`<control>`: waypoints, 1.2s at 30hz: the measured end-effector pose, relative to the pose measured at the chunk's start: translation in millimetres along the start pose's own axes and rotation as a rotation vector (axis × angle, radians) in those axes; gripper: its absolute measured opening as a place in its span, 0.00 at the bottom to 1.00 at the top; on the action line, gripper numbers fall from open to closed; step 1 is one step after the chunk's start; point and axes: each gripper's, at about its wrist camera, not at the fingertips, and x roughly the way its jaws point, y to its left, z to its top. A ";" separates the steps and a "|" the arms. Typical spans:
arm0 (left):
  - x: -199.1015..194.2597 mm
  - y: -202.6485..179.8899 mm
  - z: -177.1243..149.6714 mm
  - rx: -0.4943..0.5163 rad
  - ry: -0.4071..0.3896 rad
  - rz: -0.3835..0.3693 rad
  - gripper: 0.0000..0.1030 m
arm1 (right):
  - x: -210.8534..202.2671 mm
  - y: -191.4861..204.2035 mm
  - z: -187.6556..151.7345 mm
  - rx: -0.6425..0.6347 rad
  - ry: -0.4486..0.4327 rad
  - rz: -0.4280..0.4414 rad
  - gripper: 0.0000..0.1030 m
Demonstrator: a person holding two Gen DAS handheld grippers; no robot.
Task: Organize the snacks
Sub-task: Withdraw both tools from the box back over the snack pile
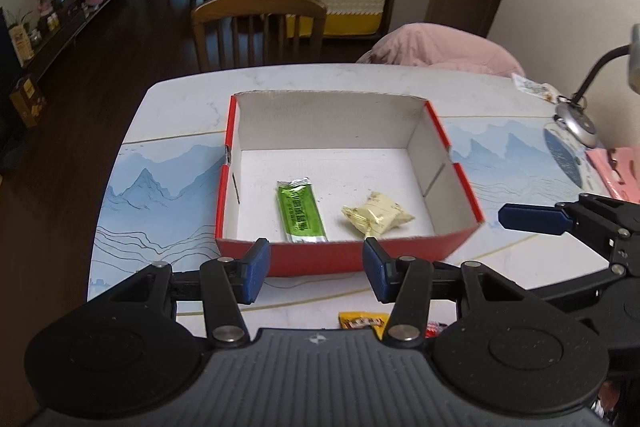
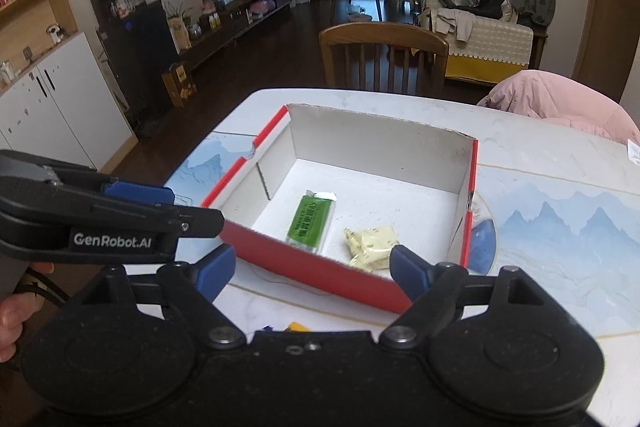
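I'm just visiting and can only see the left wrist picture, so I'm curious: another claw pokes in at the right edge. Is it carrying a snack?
Observer: No. In the right wrist view the right claw stands wide open with nothing in it.
Visitor: Who is holding these things?
Observer: A person. A hand shows at the edge of that view, behind the left claw, on its handle.
Visitor: Is anything written on that claw?
Observer: Yes, a label on its side reads GenRobot.AI.
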 end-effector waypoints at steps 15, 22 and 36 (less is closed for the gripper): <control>-57.1 14.1 -54.8 0.013 -0.098 -0.074 0.63 | -42.4 25.3 -45.5 0.016 -0.089 0.045 0.97; -68.1 25.2 -84.8 0.015 -0.135 -0.099 0.73 | -46.6 27.5 -71.3 0.018 -0.102 0.021 1.00; -40.1 51.0 -144.9 0.036 -0.009 -0.093 0.79 | -34.9 21.4 -134.9 0.035 -0.024 -0.030 1.00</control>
